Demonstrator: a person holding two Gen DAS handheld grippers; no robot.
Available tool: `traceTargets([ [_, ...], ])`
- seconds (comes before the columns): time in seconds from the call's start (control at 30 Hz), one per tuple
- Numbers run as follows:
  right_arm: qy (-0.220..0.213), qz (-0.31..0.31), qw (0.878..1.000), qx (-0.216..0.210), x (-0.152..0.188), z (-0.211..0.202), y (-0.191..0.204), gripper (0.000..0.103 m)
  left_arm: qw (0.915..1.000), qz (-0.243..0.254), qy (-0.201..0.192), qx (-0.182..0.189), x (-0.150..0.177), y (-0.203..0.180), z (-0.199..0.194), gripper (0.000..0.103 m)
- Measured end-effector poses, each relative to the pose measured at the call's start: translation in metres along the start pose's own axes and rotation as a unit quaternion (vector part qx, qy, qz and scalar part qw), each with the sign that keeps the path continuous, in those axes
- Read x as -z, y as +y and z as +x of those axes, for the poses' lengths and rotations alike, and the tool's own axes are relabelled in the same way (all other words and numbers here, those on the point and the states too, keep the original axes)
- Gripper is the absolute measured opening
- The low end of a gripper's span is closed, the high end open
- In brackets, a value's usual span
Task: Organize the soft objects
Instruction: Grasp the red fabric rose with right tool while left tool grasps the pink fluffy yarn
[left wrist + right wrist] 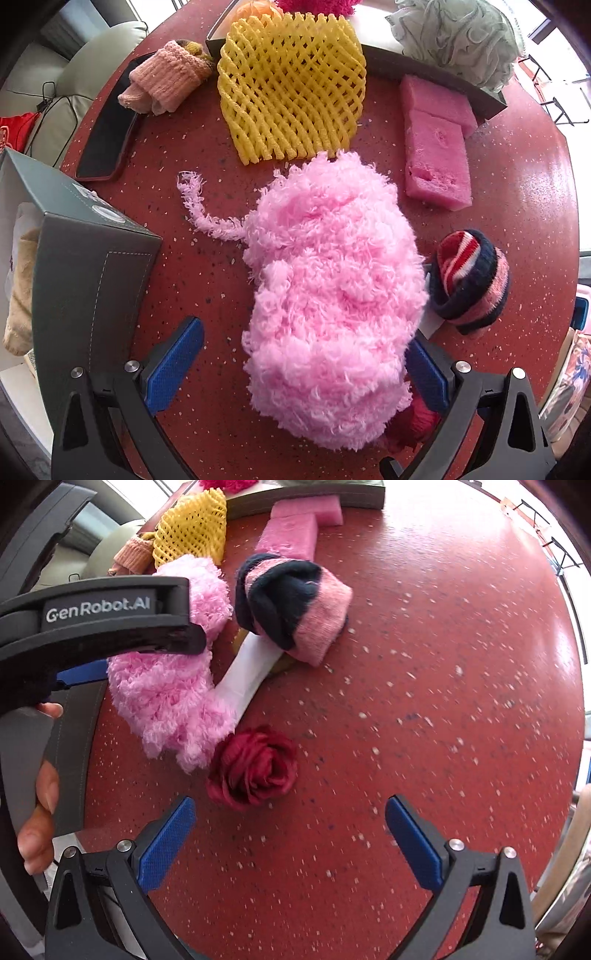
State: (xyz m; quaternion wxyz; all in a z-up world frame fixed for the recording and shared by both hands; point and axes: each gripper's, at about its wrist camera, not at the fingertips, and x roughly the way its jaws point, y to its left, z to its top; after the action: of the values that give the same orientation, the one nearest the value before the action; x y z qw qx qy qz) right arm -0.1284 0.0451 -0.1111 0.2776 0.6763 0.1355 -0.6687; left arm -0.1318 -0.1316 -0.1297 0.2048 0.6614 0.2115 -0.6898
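— On the far left of my left wrist view, what do you make out?

— I see a grey box [92,266] at the table's [517,206] edge, then a pink folded sock [162,85] and a yellow foam net [291,92] further back.

— And my left gripper [303,369]?

— Its blue pads are spread wide around the fluffy pink yarn bundle [328,295], which lies on the red table between them. I cannot tell whether the right pad touches it; the left pad stands clear.

— Right of that?

— Two pink sponges [436,147] lie beside a tray [406,62], and a striped rolled sock [469,280] sits just beside the bundle.

— My right gripper [290,843]?

— Released, fingers wide apart, holding nothing. A red fabric rose [255,768] lies just ahead of its left finger, touching the pink bundle, with bare table to the right.
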Motion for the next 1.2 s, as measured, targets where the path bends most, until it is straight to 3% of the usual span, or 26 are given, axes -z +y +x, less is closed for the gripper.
traceTargets([
  [0.2,-0.005,-0.016,1.000,-0.005,-0.013,0.013,0.010,0.097,0.9999,0.005,0.011,-0.005,-0.005,-0.001,0.017,0.102],
  [0.23,-0.003,-0.019,1.000,-0.006,-0.016,0.015,0.012,0.088,0.9998,0.006,0.018,-0.006,-0.008,-0.001,0.021,0.102],
  [0.27,-0.002,-0.022,1.000,-0.008,-0.016,0.017,0.014,0.069,0.9996,0.008,0.024,-0.009,-0.009,-0.001,0.025,0.102],
  [0.3,0.002,-0.025,1.000,-0.007,-0.018,0.019,0.017,0.065,0.9996,0.009,0.025,-0.012,-0.008,0.000,0.027,0.102],
  [0.37,-0.002,-0.035,0.999,0.006,-0.016,0.020,0.025,0.039,0.9995,0.015,0.024,-0.016,-0.007,-0.001,0.029,0.102],
  [0.43,-0.002,-0.032,0.999,-0.003,-0.014,0.019,0.026,0.033,0.9994,0.017,0.027,-0.017,-0.008,-0.002,0.031,0.102],
  [0.77,0.000,0.029,0.999,-0.027,0.017,-0.008,-0.017,0.032,0.9977,0.007,0.066,-0.012,-0.016,0.008,0.041,0.101],
  [0.83,0.000,0.041,0.999,-0.030,0.025,-0.012,-0.021,0.032,0.9989,0.013,0.044,-0.006,-0.014,0.008,0.035,0.090],
  [0.9,-0.003,0.051,0.998,-0.032,0.034,-0.017,-0.026,0.032,0.9991,0.030,0.030,-0.001,-0.009,0.003,0.027,0.065],
  [0.97,-0.004,0.061,0.997,-0.036,0.040,-0.021,-0.031,0.032,0.9985,0.051,0.020,0.003,-0.004,0.000,0.021,0.053],
  [1.2,-0.005,0.070,0.997,-0.031,0.057,-0.031,-0.035,0.032,0.9944,0.104,-0.017,0.007,0.029,-0.002,-0.013,0.053],
])
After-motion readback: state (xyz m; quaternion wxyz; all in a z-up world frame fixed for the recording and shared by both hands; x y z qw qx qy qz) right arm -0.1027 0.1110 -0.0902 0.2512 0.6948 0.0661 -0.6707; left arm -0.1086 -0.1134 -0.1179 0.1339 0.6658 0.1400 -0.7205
